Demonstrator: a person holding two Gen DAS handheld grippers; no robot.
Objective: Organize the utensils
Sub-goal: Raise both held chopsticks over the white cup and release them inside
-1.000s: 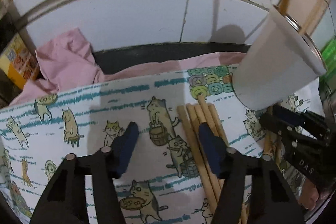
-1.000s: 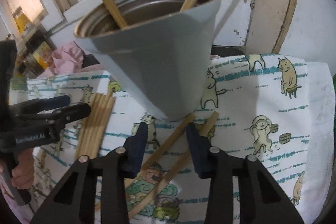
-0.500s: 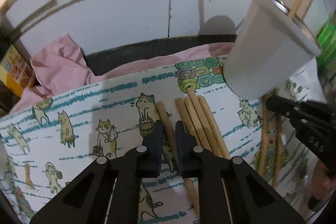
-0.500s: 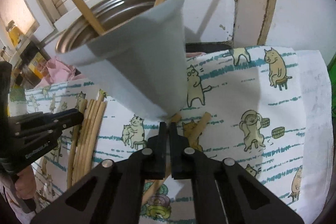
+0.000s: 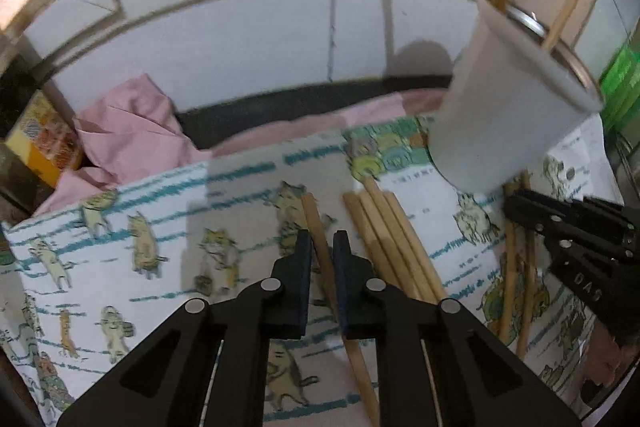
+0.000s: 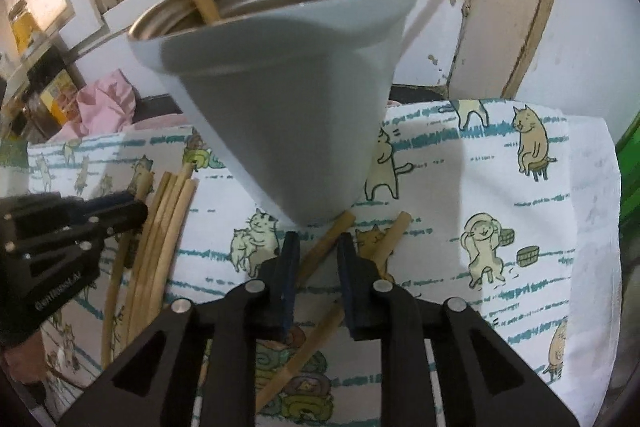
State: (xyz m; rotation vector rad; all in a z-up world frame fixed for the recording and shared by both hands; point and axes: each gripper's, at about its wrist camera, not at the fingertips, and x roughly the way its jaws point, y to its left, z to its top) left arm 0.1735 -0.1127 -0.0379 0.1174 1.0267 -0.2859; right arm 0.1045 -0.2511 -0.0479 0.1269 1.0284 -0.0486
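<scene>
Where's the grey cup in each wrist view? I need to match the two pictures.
Left wrist: the grey cup stands at upper right, past the loose chopstick bundle, with two chopsticks sticking out of it.
Right wrist: the cup fills the upper centre, just beyond the right tongs.
Shared landmark: the cat-print cloth under the cup; the bundle lies left of the cup in both views.

1 cup (image 6: 288, 131), ~9 chopsticks (image 5: 394, 239)
</scene>
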